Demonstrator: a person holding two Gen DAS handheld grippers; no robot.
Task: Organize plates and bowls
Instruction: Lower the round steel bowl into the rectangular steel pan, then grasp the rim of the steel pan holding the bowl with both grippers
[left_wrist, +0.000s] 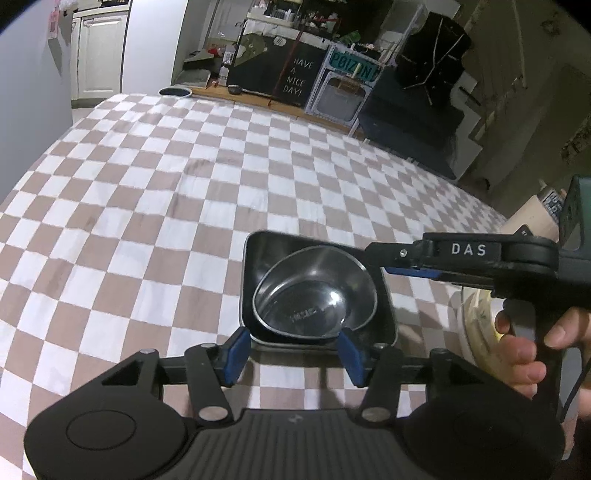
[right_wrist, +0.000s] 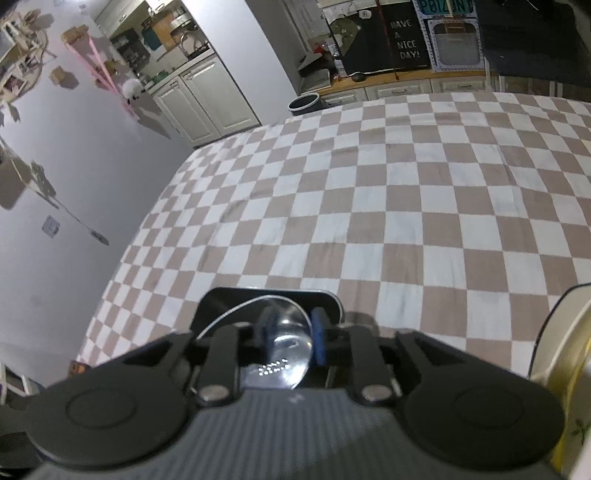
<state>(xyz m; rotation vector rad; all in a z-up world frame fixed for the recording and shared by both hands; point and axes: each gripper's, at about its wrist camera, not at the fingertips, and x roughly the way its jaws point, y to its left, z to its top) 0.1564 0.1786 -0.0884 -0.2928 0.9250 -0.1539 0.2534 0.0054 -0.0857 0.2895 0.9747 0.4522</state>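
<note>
A shiny steel bowl (left_wrist: 314, 291) sits tilted inside a dark square dish (left_wrist: 258, 254) on the checkered cloth. My left gripper (left_wrist: 293, 352) is open, its blue pads on either side of the dish's near edge. My right gripper (left_wrist: 391, 264) reaches in from the right over the bowl's right rim. In the right wrist view the right gripper (right_wrist: 291, 336) has its blue pads closed on the steel bowl's rim (right_wrist: 284, 343), with the square dish (right_wrist: 236, 299) beneath it.
The checkered tablecloth (left_wrist: 184, 192) stretches far ahead and left. A cream and yellow plate (left_wrist: 476, 317) lies at the right, also in the right wrist view (right_wrist: 565, 354). A dark round dish (left_wrist: 175, 91) sits at the far table edge.
</note>
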